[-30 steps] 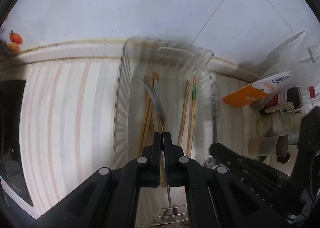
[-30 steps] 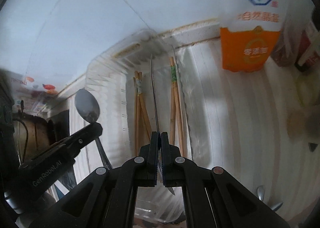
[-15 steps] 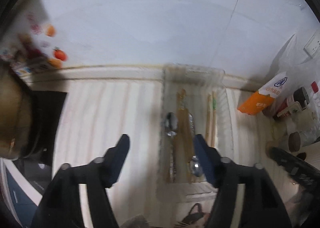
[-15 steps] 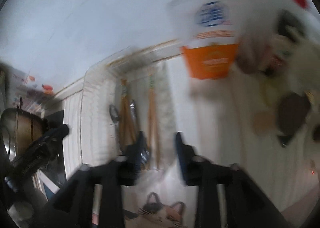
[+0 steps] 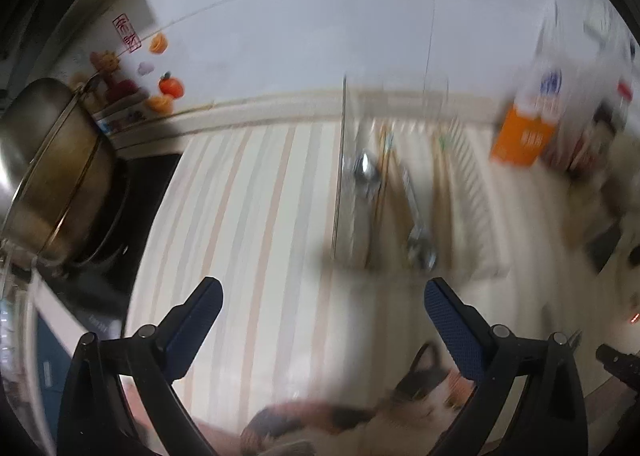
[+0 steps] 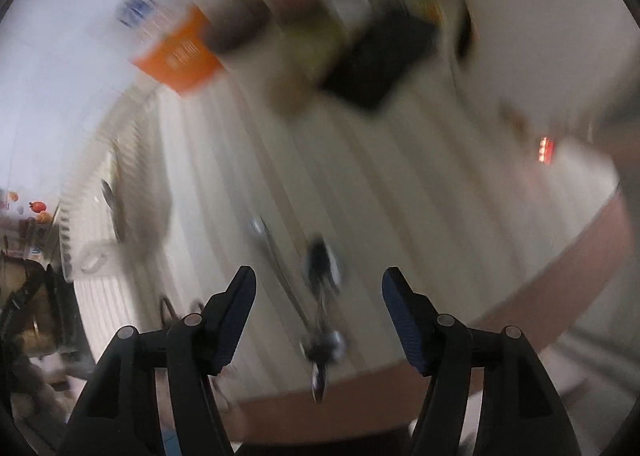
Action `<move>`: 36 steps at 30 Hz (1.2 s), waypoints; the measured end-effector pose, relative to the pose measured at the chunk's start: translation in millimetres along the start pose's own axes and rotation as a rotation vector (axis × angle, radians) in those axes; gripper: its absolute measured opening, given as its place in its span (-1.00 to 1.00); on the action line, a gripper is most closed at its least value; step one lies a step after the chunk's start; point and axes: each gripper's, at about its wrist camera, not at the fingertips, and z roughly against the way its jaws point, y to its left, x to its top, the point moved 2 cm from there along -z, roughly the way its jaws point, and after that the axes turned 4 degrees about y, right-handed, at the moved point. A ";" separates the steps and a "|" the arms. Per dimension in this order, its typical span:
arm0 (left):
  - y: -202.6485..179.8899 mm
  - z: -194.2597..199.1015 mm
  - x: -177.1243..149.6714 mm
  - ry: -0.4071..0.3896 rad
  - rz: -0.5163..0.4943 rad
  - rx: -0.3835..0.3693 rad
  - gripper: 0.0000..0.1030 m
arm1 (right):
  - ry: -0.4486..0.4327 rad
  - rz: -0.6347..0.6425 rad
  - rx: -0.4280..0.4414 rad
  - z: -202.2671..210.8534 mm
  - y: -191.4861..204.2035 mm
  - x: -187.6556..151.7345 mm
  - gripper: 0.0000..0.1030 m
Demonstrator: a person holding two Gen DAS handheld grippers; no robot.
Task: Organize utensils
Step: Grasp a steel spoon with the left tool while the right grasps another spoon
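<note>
The left gripper [image 5: 323, 296] is hanging over the striped counter [image 5: 248, 216] with its jaws spread wide and nothing between them; they have just been opening. Past its fingertips a clear plastic tray [image 5: 340, 184] is sitting on the counter, and two spoons [image 5: 366, 172] are lying in it beside wooden chopsticks [image 5: 384, 176], all blurred. Beyond the tray an orange-and-white carton [image 5: 524, 128] is standing by the wall, and a metal pot [image 5: 52, 172] is sitting far left. The right gripper [image 6: 319, 284] is also gaping, its jaws having just been opening, with blurred loose utensils [image 6: 320, 296] lying on the counter between and beyond its fingertips, untouched as far as the blur lets me tell.
</note>
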 end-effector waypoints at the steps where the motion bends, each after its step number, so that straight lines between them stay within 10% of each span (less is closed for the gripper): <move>1: -4.3 -3.1 -8.6 0.017 -0.009 0.020 1.00 | 0.007 -0.001 -0.003 -5.7 -3.1 -2.8 0.28; 11: -40.0 -38.4 -64.1 0.157 -0.091 0.129 1.00 | 0.004 0.064 -0.051 -55.0 11.7 7.4 0.27; 16: -56.9 -32.6 -71.8 0.152 -0.114 0.114 1.00 | -0.030 0.108 -0.124 -62.4 23.2 8.6 -1.00; 25: -85.7 -34.2 -81.4 0.189 -0.162 0.054 1.00 | -0.108 0.180 -0.033 -19.7 34.2 -4.3 -1.00; 30: -100.0 -37.5 -83.8 0.178 -0.209 0.105 1.00 | 0.015 0.161 0.077 -26.1 16.6 -2.0 -0.95; 33: -96.9 -47.8 -85.7 0.187 -0.217 0.154 1.00 | 0.050 0.280 0.058 -35.6 33.2 -13.2 -0.08; 36: -89.7 -61.8 -88.6 0.216 -0.210 0.187 1.00 | 0.064 0.406 -0.025 -51.7 58.0 -26.7 0.07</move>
